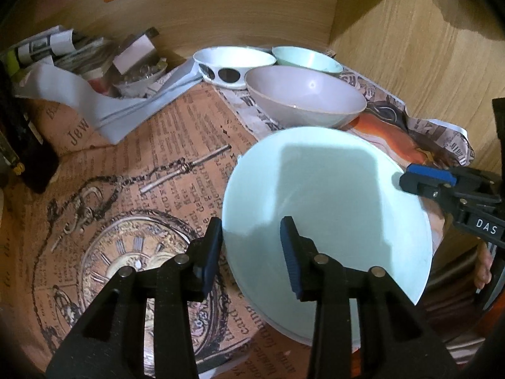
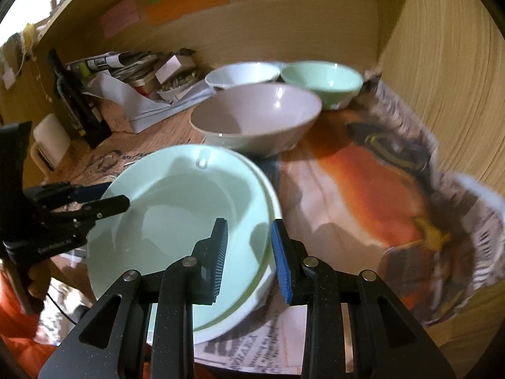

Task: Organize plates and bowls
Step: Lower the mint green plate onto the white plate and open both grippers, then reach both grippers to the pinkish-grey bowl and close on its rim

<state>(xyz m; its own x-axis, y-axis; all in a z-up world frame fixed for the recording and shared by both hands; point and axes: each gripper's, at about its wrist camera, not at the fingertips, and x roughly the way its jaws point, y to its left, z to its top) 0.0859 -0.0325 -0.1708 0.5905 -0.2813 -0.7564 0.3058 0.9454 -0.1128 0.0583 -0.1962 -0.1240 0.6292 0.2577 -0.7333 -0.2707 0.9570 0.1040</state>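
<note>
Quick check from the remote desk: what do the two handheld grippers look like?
Both are black scissor-link frames with silver pivot pins and ribbed blue pads on the jaws. The left gripper carries small white lettering on its body, seen from the right wrist view; the right gripper has a white "DAS" label.

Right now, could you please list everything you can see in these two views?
Plate: one, mint green, nearest, stacked on a white dish.
Bowls: three behind it; beige in front, white with dark spots back left, green back right.
Printed paper: several sheets, brown and orange, lining the shelf.
Newspaper clutter: back left corner.
Sticky notes: orange, green, pink, back wall.
Left gripper: fingers astride the plate's left rim.
Right gripper: fingers astride its right rim.
</note>
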